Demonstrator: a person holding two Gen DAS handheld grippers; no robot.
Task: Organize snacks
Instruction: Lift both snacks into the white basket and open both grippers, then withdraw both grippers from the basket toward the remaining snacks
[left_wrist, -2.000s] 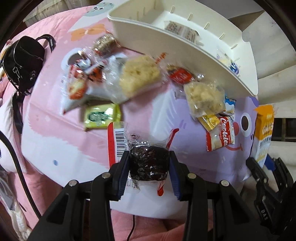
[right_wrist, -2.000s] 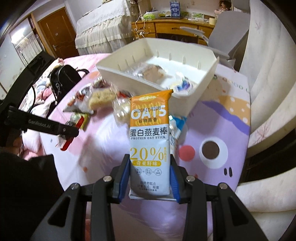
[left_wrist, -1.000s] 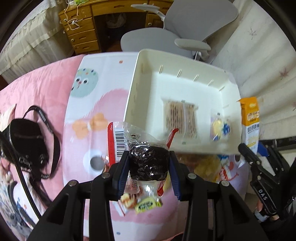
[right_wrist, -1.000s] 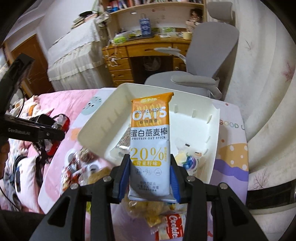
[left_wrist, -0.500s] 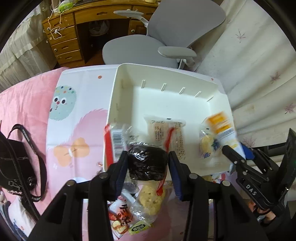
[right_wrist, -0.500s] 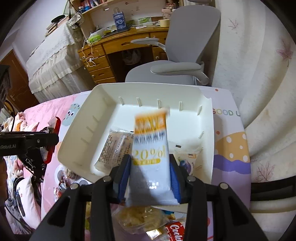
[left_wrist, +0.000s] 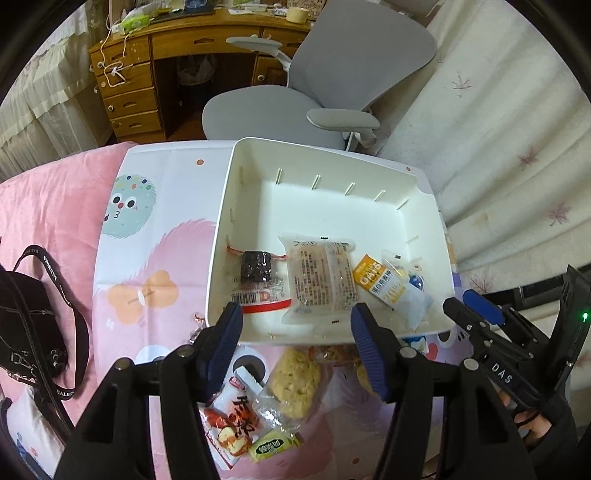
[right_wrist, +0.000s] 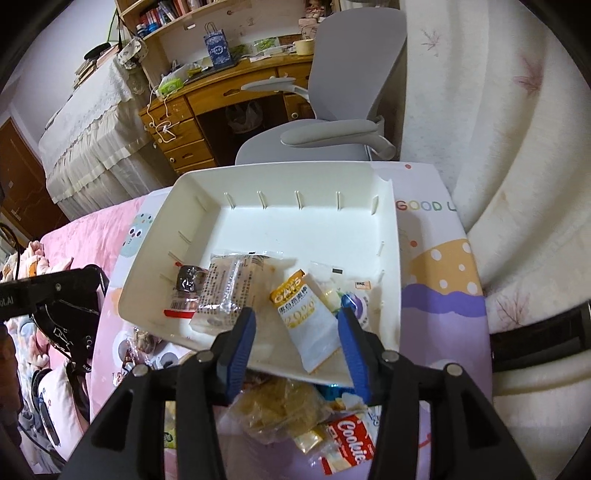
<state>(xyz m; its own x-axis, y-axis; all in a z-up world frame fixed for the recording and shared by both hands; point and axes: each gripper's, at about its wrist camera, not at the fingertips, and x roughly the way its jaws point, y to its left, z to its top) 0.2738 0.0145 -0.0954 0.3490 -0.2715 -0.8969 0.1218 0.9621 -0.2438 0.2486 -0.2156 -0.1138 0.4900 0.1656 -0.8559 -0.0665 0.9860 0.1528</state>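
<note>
Both snacks dropped since the earlier frame: the dark cake packet (left_wrist: 256, 271) and oat bar (left_wrist: 376, 282) now lie in the white tray (left_wrist: 332, 158) on the bed. Left tool (left_wrist: 297, 345) and right tool (right_wrist: 297, 345) are both released, jaws opening, nothing between them. Do it well: lift clear of the tray rim before reaching for the loose snacks (left_wrist: 291, 384) below. Oat bar's long axis runs diagonally, orange end toward the tray's far-left.

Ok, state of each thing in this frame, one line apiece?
Left hand-held gripper: opening, empty.
Right hand-held gripper: opening, empty.
Tray: upright, four packets inside.
Dark snack: lying in tray.
Oat bar: lying in tray.
Cookie pack: outside tray, on cloth.
</note>
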